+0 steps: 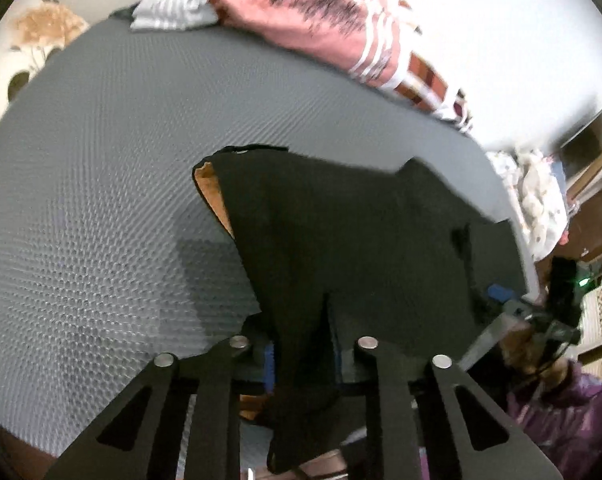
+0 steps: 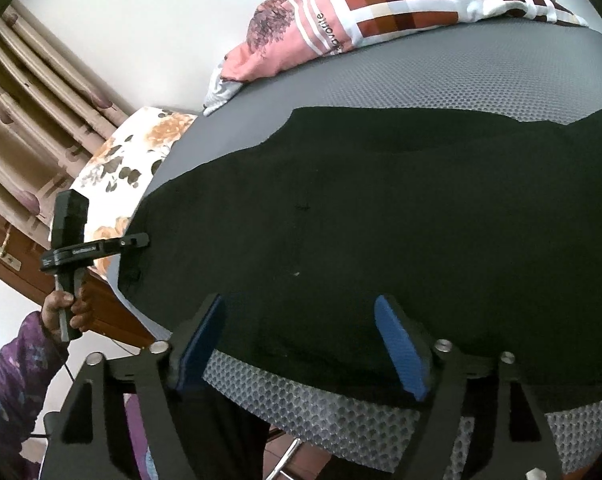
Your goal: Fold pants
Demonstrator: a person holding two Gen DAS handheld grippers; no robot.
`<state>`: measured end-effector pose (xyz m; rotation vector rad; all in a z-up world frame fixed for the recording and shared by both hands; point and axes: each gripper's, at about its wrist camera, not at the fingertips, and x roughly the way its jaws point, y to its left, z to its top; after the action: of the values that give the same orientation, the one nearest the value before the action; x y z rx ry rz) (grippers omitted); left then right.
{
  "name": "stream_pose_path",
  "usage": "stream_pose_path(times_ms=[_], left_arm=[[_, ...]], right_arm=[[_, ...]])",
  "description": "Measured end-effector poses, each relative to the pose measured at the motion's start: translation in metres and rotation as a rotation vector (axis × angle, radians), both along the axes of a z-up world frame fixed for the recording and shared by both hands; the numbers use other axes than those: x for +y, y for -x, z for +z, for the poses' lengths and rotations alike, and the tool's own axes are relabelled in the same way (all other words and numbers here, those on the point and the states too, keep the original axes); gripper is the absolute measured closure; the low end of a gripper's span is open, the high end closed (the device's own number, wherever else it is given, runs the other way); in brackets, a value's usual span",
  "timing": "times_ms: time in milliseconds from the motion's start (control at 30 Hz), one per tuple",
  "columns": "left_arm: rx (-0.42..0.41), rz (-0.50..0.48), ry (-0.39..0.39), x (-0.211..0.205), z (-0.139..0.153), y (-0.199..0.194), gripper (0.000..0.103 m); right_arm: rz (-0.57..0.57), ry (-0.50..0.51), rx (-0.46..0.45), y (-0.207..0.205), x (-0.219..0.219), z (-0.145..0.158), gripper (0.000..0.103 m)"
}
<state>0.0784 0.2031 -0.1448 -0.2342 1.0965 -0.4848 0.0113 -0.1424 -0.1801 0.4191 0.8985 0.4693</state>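
Left gripper [image 1: 301, 344] clamps the black pants [image 2: 361, 220] at lower centre; right gripper [image 2: 301, 344] gapes, holding nothing. A one-sided lift risks skewing the fold.

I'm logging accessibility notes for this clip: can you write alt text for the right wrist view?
Black pants lie spread over a grey honeycomb-textured mat, with the open right gripper at their near edge, its blue-padded jaws apart. At far left the left gripper meets the pants' edge, and a pink patterned cloth lies behind.
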Motion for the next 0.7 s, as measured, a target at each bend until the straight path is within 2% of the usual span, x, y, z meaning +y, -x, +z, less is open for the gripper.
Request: stream_pose_path(times_ms=[133, 267, 367, 400, 467, 533, 567, 600, 667, 700], left_arm=[[-0.045, -0.03, 0.075, -0.039, 0.051, 0.012, 0.085], [-0.103, -0.195, 0.147, -0.143, 0.105, 0.019, 0.085], [-0.123, -0.314, 0.207, -0.22, 0.123, 0.02, 0.085], [-0.126, -0.362, 0.219, -0.256, 0.122, 0.018, 0.085], [-0.121, -0.415, 0.207, -0.301, 0.115, 0.014, 0.084], [-0.058, -0.445, 0.237, -0.342, 0.093, 0.003, 0.08], [-0.005, -0.463, 0.27, -0.355, 0.082, -0.004, 0.074], [0.025, -0.462, 0.276, -0.365, 0.075, -0.01, 0.063], [0.074, -0.458, 0.275, -0.376, 0.067, -0.02, 0.056], [0.089, -0.468, 0.299, -0.378, 0.067, -0.023, 0.052]], right_arm=[[0.005, -0.081, 0.005, -0.001, -0.01, 0.002, 0.023], [-0.036, -0.282, -0.016, 0.001, -0.046, 0.01, 0.023], [-0.08, -0.436, -0.027, 0.006, -0.079, 0.01, 0.022], [-0.097, -0.493, -0.021, 0.008, -0.091, 0.007, 0.022], [-0.127, -0.604, 0.004, 0.01, -0.113, -0.003, 0.022], [-0.15, -0.743, 0.03, 0.012, -0.135, -0.016, 0.022], [-0.154, -0.79, 0.039, 0.013, -0.142, -0.021, 0.022], [-0.155, -0.842, 0.053, 0.013, -0.149, -0.027, 0.022], [-0.166, -0.9, 0.073, 0.012, -0.158, -0.037, 0.023], [-0.161, -0.924, 0.072, 0.012, -0.16, -0.039, 0.023]])
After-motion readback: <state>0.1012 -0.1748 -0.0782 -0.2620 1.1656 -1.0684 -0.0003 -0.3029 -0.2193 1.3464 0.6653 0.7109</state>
